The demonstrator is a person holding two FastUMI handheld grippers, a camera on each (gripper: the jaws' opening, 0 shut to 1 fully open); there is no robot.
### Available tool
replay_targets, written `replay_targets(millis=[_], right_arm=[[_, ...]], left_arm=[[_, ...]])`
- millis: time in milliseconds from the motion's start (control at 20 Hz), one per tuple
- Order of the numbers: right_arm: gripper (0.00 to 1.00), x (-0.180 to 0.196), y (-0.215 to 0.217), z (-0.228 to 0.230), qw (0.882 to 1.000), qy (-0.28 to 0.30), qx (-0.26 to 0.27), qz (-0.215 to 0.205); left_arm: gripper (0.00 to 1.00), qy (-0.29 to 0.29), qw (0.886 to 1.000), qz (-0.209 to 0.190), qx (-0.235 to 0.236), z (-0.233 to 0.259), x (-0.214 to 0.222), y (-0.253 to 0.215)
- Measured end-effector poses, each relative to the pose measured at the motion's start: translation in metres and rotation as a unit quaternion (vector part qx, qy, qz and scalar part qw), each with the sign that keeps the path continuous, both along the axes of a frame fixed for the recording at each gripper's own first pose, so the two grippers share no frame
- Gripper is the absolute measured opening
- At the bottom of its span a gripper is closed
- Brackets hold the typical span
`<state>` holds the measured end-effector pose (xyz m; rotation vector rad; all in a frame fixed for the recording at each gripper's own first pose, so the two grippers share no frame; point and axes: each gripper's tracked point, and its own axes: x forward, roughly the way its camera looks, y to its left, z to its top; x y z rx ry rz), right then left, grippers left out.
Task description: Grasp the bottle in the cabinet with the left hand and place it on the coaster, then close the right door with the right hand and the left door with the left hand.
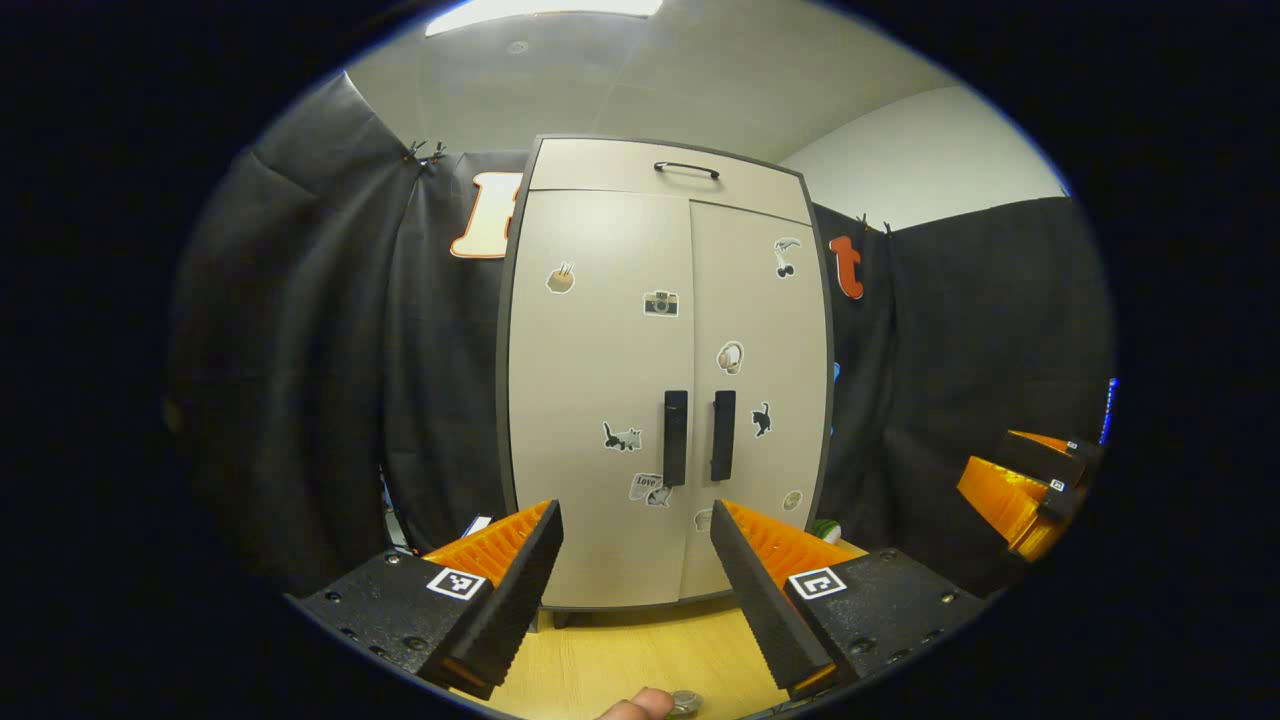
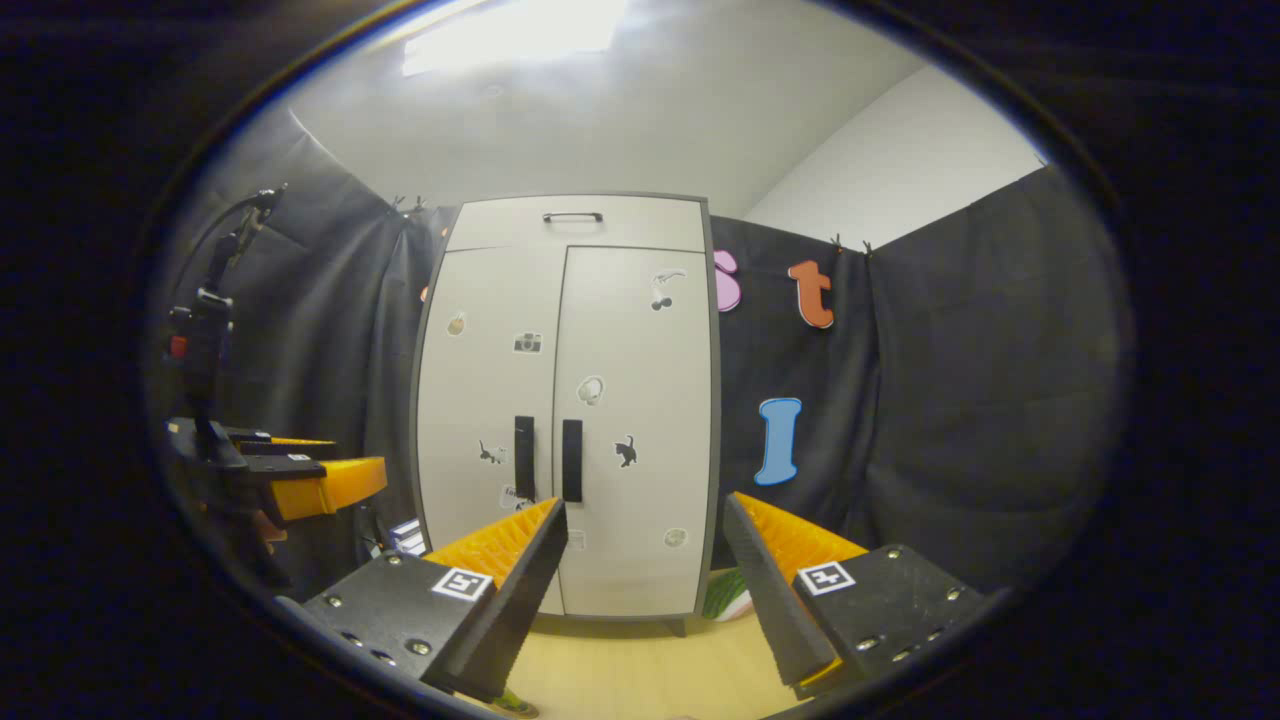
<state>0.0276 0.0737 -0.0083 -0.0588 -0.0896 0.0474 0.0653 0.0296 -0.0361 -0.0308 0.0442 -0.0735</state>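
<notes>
Cupboard: a tall pale cupboard (image 1: 665, 380) stands on the desk (image 1: 640, 660), in front of the black cloth wall.
Doors: the left door (image 1: 600, 390) and the right door (image 1: 755, 390) are both shut. They meet in the middle.
Handles: two dark upright handles sit side by side where the doors meet, the left handle (image 1: 675, 438) and the right handle (image 1: 722, 435). One more thin handle (image 1: 686, 168) is on the top panel.
Stickers: little pictures are stuck on both doors, like a camera (image 1: 660, 303) and two cats (image 1: 621, 437).
Bottle: it cannot be seen, so where it is cannot be told.
Left tongs: the left tongs (image 1: 636, 560) are wide apart and hold nothing. They point at the bottom of the cupboard and do not touch it. In the right gripper view the left tongs (image 2: 300, 480) are seen at the far left side.
Right tongs: the right tongs (image 2: 645, 560) are wide apart and hold nothing. They point at the bottom of the cupboard, away from the doors. In the left gripper view the right tongs (image 1: 1030, 485) are seen at the far right side.
Green thing: something green (image 2: 728, 595) lies on the desk by the cupboard's right bottom corner. What it is cannot be told.
Fingertip: a fingertip (image 1: 640, 706) shows at the very bottom of the left gripper view, beside a small round shiny thing (image 1: 685, 703).
Desk: it is light wood.
</notes>
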Motion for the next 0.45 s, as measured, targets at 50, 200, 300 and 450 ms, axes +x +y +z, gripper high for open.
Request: replay_targets(millis=[50, 200, 300, 450], right_arm=[[0.95, 0.0, 0.002, 0.0, 1.0, 0.002, 0.001, -0.001], [0.92, 0.004, 0.004, 0.001, 1.0, 0.001, 0.0, -0.003], [0.92, 0.005, 0.003, -0.002, 1.0, 0.003, 0.001, -0.011], [0.92, 0.006, 0.002, -0.007, 1.0, 0.008, -0.003, -0.024]], left_arm=[[0.95, 0.003, 1.0, 0.0, -0.001, -0.002, 0.001, 0.001], [0.94, 0.009, 1.0, -0.003, -0.007, -0.006, 0.007, 0.006], [0.94, 0.006, 1.0, -0.006, -0.006, -0.007, 0.01, 0.009], [0.95, 0.003, 1.0, -0.024, -0.003, -0.01, 0.012, 0.005]])
